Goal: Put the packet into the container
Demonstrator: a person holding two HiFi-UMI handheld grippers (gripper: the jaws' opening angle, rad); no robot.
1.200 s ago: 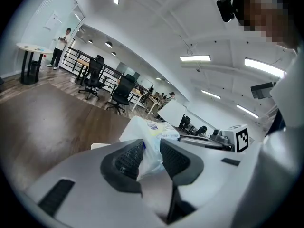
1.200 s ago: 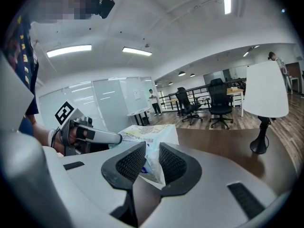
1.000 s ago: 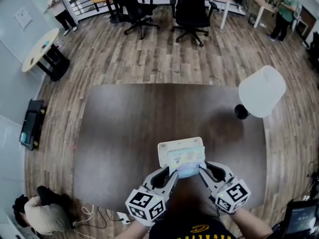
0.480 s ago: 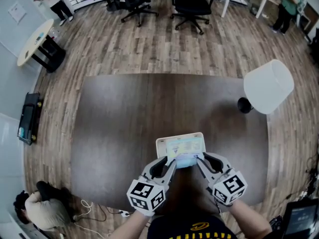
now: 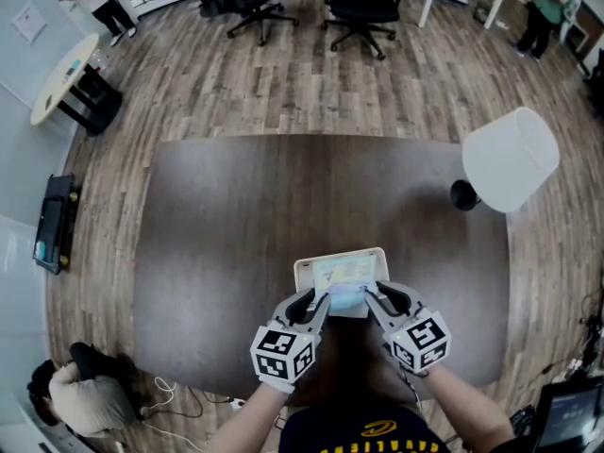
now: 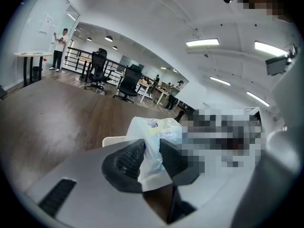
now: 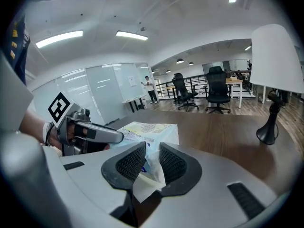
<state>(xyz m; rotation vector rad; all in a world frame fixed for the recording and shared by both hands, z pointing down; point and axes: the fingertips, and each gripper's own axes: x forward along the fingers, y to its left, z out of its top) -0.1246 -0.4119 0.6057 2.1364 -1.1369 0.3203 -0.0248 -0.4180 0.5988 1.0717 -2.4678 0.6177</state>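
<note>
A pale blue and white packet [image 5: 345, 293] with yellow print is held by its near edge over a white rectangular container [image 5: 304, 270] on the dark table. My left gripper [image 5: 320, 302] is shut on the packet's left near corner, and my right gripper [image 5: 370, 296] is shut on its right near corner. In the left gripper view the packet [image 6: 159, 129] is pinched between the ribbed pads [image 6: 130, 159], with the container's rim [image 6: 114, 140] just beyond. The right gripper view shows the packet [image 7: 142, 132] clamped in my right gripper [image 7: 152, 159], and the left gripper [image 7: 95, 133] beside it.
A lamp with a white shade [image 5: 510, 159] and black base [image 5: 462, 194] stands at the table's right side. The brown table [image 5: 226, 234] stretches ahead and left of the container. Black office chairs [image 5: 359, 8] stand on the wooden floor beyond.
Both grippers have come down together with the packet, which now sits lower and closer over the container. Neither grip has changed.
</note>
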